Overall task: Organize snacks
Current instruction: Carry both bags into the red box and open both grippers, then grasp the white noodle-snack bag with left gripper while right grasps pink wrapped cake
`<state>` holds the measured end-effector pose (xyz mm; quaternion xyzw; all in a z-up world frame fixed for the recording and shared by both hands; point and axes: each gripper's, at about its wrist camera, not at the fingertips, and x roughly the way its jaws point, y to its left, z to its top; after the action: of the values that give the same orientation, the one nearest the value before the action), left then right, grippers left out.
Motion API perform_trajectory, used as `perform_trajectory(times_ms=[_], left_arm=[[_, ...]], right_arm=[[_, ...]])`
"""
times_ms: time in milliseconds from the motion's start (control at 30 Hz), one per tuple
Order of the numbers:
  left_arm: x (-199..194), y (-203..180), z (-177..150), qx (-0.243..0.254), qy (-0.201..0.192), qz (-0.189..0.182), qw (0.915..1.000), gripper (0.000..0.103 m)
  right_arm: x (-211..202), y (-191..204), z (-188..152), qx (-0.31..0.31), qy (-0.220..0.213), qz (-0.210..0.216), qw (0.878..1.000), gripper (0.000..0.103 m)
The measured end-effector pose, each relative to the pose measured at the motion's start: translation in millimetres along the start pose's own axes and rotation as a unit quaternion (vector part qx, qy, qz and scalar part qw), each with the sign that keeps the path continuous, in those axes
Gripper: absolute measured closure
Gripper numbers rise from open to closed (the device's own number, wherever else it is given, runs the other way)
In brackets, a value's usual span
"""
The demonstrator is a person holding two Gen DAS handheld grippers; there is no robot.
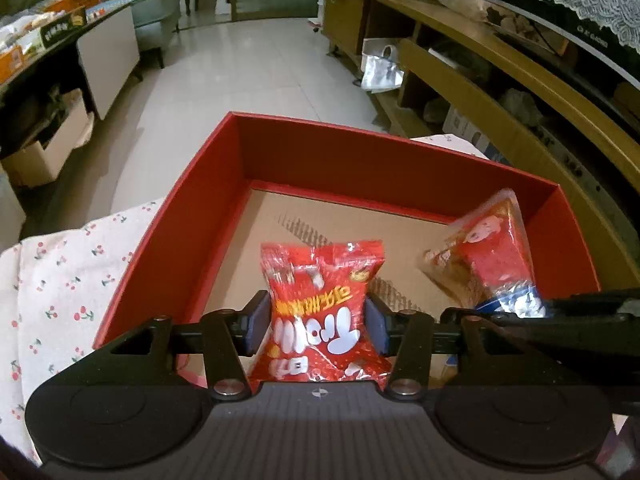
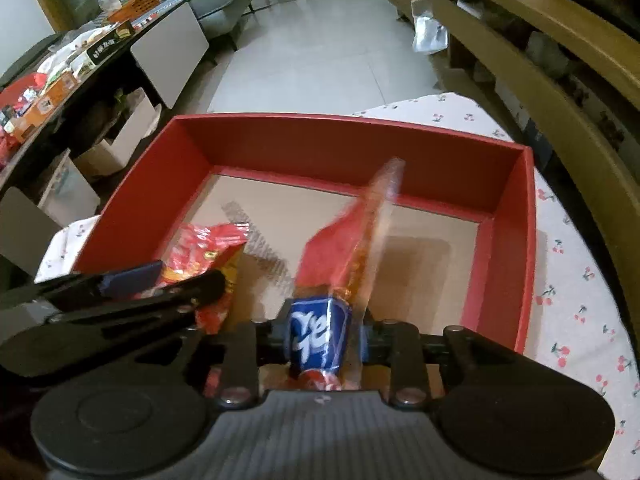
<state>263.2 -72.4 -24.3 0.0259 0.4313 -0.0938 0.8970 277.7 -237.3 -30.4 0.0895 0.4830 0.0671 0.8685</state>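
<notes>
A red box (image 1: 168,216) with a brown cardboard floor sits on a cherry-print cloth; it also shows in the right wrist view (image 2: 132,188). My left gripper (image 1: 316,324) is shut on a red snack packet (image 1: 320,300) with white letters, held over the box's near side. My right gripper (image 2: 324,340) is shut on a clear packet with red and blue print (image 2: 344,248), held upright over the box. That packet also shows in the left wrist view (image 1: 492,256), and the red packet in the right wrist view (image 2: 204,252).
The cherry-print cloth (image 1: 56,280) covers the surface under the box. A wooden shelf unit (image 1: 520,92) runs along the right. A dark table with snacks and boxes (image 2: 60,76) stands at the left. Tiled floor (image 1: 256,60) lies beyond.
</notes>
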Motion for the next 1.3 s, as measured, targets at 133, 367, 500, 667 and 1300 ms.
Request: perform_trajectory(times_ms=[133,367,500,667,1300], left_arm=[[-10.1,1.2,3.0,0.003,-0.014,0.010,0.9999,0.032],[-43.6,12.6,-0.2,0.002,-0.023,0.017,0.9996,0.024],[-67.8,27.5,-14.5,-0.006,-0.018,0.020,0.9996,0.024],[-88.0,47.9,-37.0,-0.020,-0.002,0.024,0.9995,0.022],[-39.0,30.9,-76.8,0.049,0.078,0.004,0.9957,0.031]], right_arm=[[-7.4,-1.9,0.5,0.004,-0.006,-0.003,1.000,0.048],[-37.5,3.0,-4.7,-0.008,-0.038,-0.014,0.999,0.040],[-58.6,9.2,-15.3,-0.010,-0.044,-0.011,0.999,0.039],[-83.3,27.6,-37.1,-0.025,-0.044,0.000,0.999,0.036],[-100.2,-29.4,-92.2,0.043,0.023,-0.031,0.998,0.034]])
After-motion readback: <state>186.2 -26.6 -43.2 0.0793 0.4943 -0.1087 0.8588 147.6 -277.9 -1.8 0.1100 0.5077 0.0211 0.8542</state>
